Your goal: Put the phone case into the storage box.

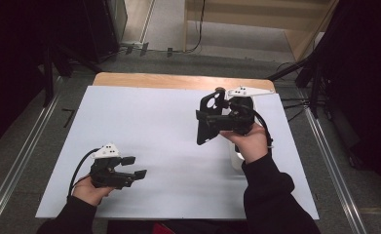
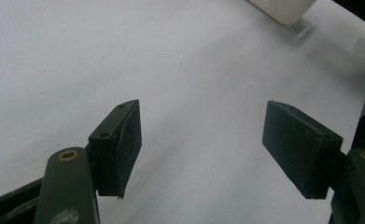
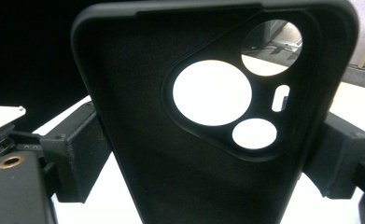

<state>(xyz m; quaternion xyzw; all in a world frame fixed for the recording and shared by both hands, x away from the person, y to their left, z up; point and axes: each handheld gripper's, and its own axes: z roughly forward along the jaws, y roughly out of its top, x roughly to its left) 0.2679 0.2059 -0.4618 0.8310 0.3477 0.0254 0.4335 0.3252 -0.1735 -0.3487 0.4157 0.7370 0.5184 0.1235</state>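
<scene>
Near the front left corner of the white sheet [image 1: 144,126] your left gripper [image 1: 135,167] hovers low, its jaws spread apart with only bare sheet between them. Farther back, toward the right edge, your right gripper [image 1: 208,124] is lifted above the sheet and clamps a black phone case [image 3: 180,154] by its two long sides, camera cutouts uppermost. A white block [image 2: 283,8] lies beneath that hand.

Matt black rubbery phone case [image 3: 171,154]; smooth white table sheet [image 1: 154,126].
</scene>
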